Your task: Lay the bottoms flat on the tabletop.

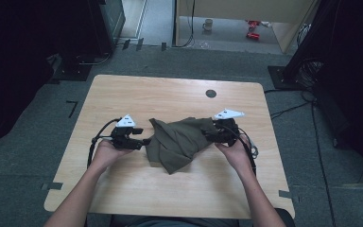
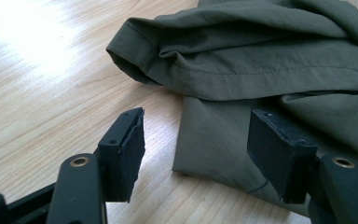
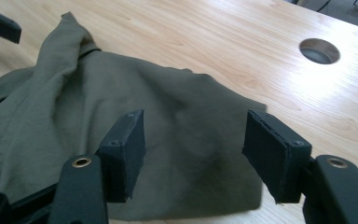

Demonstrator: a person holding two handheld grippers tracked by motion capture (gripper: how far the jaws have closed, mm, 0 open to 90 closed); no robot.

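On the wooden table (image 1: 123, 184), a crumpled olive-green cloth (image 1: 177, 142) lies near the middle between both hands. Left gripper (image 1: 144, 141) at its left edge and right gripper (image 1: 209, 132) over its right side both stand parted, pads gripping nothing.

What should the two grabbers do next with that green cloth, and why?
Probably the left gripper should slide forward a little so its open jaws straddle the cloth's flat edge. The cloth lies crumpled on the table, no pad touches it yet, and the right gripper hovers open over the other side.
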